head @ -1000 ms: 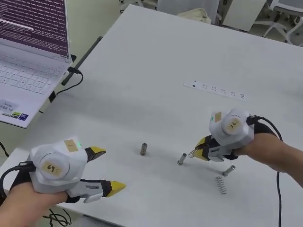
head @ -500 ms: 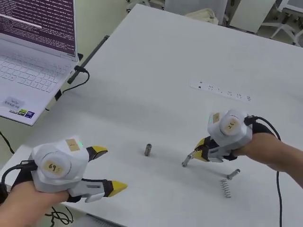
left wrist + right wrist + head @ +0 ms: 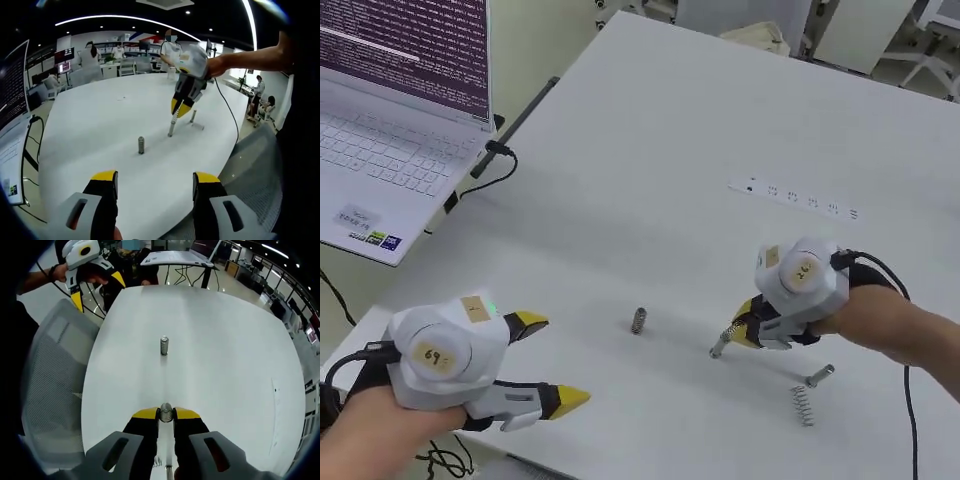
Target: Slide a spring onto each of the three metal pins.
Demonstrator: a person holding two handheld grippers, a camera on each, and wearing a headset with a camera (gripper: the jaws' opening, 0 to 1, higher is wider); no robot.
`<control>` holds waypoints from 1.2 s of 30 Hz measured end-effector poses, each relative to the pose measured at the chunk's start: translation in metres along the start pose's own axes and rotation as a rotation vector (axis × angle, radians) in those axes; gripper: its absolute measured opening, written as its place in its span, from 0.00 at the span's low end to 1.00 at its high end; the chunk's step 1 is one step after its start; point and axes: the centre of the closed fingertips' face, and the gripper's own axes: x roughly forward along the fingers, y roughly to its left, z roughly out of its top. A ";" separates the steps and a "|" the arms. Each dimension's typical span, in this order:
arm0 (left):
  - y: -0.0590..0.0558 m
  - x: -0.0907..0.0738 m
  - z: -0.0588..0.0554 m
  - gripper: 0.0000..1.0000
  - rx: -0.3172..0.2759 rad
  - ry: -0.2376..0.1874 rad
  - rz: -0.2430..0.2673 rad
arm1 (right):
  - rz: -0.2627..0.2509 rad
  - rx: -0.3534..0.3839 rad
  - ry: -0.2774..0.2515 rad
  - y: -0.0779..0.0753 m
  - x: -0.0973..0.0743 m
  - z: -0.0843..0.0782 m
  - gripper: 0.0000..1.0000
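My left hand-held gripper (image 3: pixel 546 360) hangs low over the near-left corner of the worktop (image 3: pixel 650 140). Its jaws are spread wide and hold nothing; in the left gripper view the yellow tips frame bare surface. I judge it is parked there to leave the middle free for the other hand. Off to its left, the laptop (image 3: pixel 390 130) and its cable (image 3: pixel 485 165) sit by the worktop's left edge, well apart from the work.

In the middle the first pin (image 3: pixel 639 320) stands upright with a spring round it, alone on open surface. That one looks done.

Right of it, my right hand-held gripper (image 3: pixel 739 332) angles down with its jaws pinched shut on the second spring (image 3: pixel 175 114). I read this spring as partly threaded over the second pin (image 3: pixel 719 347). The pin leans with its lower end on the worktop, probably so the surface braces it while the coil is pushed down. In the right gripper view the coil's end sits squarely between the closed tips.

Further right the third pin (image 3: pixel 818 375) lies flat with the loose spring (image 3: pixel 803 404) just beside it. Both are near the front edge, so a careless sweep could roll either one off. The power strip (image 3: pixel 790 195) lies well behind, and there is plenty of clear room between it and the pins.
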 end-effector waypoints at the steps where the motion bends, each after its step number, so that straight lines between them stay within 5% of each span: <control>1: 0.000 0.000 0.000 0.56 -0.001 -0.001 0.000 | 0.001 -0.003 0.003 0.000 0.001 0.000 0.09; 36: 0.006 -0.004 -0.005 0.55 -0.021 0.009 0.019 | 0.062 -0.086 0.096 0.005 0.048 -0.015 0.09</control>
